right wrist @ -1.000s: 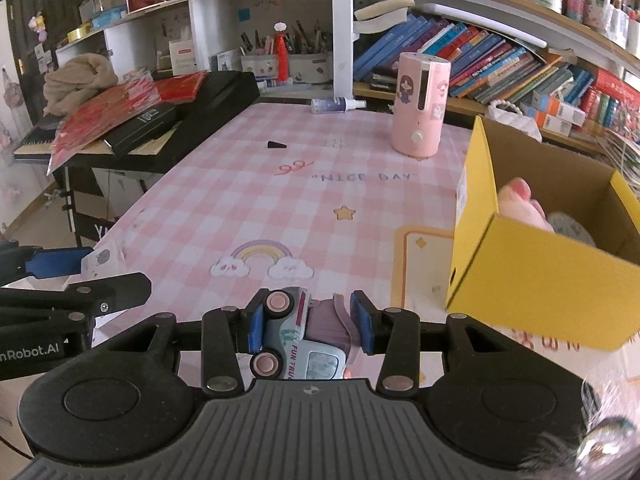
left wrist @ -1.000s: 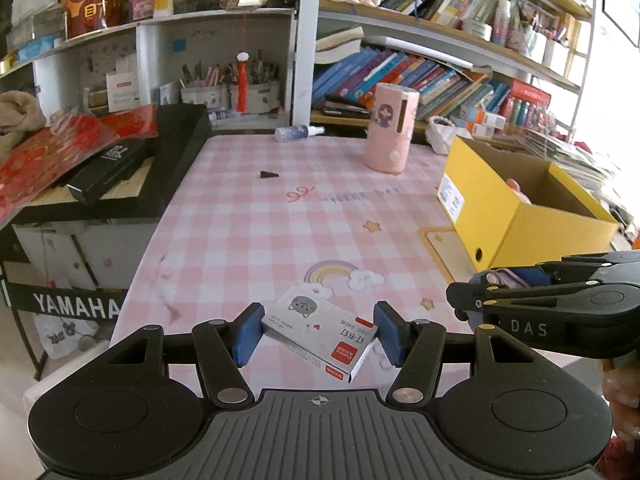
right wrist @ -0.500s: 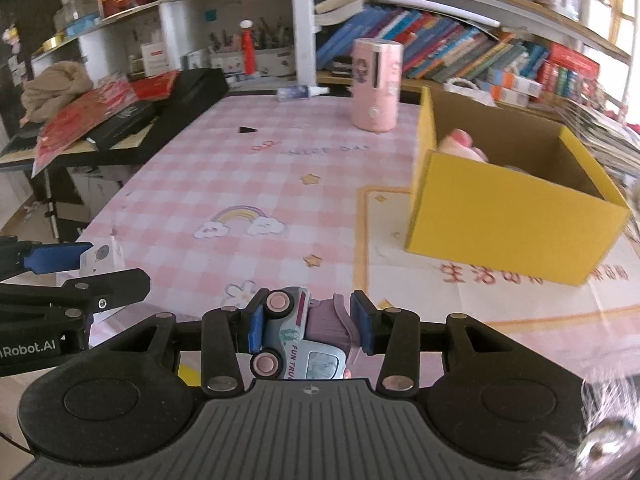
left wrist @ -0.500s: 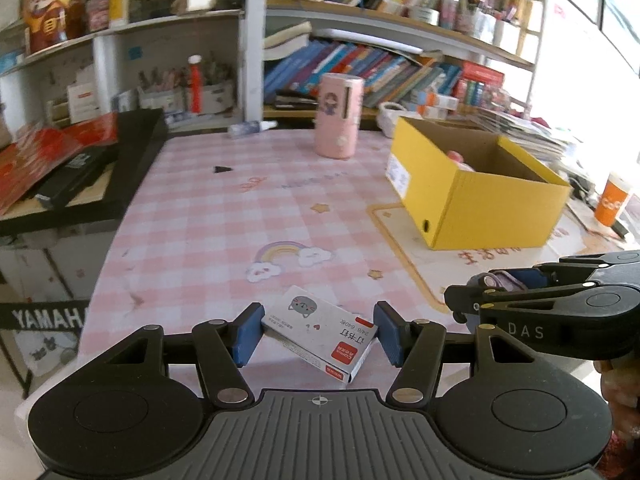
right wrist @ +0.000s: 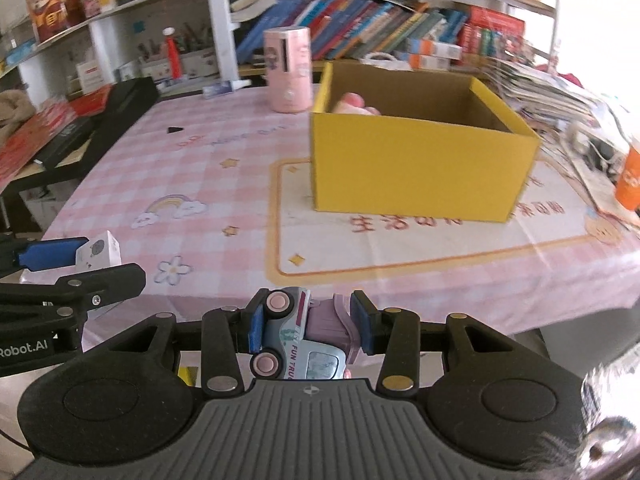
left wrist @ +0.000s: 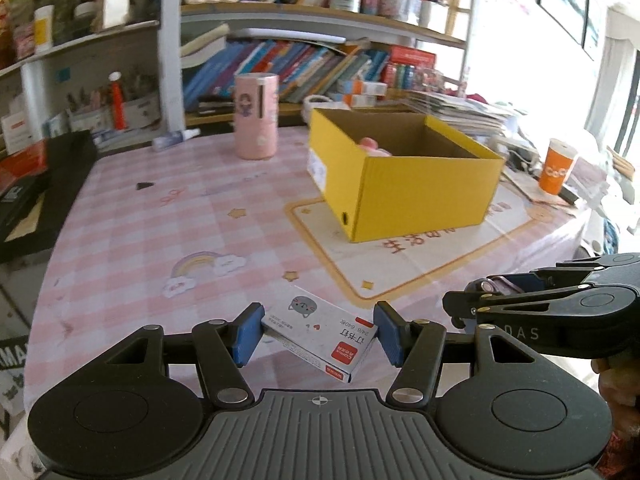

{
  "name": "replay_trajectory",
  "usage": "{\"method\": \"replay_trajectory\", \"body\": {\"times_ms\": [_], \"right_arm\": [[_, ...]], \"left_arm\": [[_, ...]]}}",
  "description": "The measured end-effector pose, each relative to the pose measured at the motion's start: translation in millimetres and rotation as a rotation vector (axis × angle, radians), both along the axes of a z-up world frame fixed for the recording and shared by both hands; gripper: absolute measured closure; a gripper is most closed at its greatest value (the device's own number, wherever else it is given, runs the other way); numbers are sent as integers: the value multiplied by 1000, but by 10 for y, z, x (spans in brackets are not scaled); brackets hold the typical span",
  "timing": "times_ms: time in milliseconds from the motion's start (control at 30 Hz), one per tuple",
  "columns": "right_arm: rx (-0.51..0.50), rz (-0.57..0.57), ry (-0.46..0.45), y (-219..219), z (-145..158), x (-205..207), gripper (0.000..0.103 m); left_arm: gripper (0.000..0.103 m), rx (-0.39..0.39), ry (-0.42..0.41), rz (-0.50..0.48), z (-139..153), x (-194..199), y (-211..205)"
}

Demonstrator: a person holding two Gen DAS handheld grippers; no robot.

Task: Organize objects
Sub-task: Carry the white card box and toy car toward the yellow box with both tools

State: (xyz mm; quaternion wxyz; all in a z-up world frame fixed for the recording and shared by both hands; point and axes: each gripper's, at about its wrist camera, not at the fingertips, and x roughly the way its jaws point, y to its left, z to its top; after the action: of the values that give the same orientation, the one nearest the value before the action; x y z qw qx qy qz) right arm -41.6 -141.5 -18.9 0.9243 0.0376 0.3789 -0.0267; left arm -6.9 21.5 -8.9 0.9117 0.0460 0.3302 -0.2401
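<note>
Two grips: left gripper clamps a flat cardboard box (glossy), right gripper a rounded plastic truck.

Both tongs are matte black plastic with blue pads, silver screws and ribbed housings. White lettering marks the right tongs at three o'clock.

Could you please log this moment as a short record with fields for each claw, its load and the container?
left claw: shut on staple box, held tilted above the table edge
right claw: shut on toy truck, wheels facing left
yellow box: open, upright on the pink checked tablecloth, something pink inside
both loads: not yet in the yellow box
</note>
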Motion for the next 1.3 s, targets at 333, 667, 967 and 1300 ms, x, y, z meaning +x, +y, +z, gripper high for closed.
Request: {"method": "replay_trajectory", "body": {"times_ms": [333, 667, 967, 1300], "right_arm": [[-3, -64, 18, -264, -20, -132, 63], [10, -103, 36, -603, -41, -99, 63], [17, -96, 51, -892, -46, 97, 63], [14, -73, 30, -1216, 20, 400, 63]], "left_arm": [[44, 3, 11, -72, -13, 28, -326], [44, 11, 19, -102, -11, 126, -645], [44, 20, 20, -98, -11, 269, -918], [44, 15, -36, -61, 86, 503, -1177]]}}
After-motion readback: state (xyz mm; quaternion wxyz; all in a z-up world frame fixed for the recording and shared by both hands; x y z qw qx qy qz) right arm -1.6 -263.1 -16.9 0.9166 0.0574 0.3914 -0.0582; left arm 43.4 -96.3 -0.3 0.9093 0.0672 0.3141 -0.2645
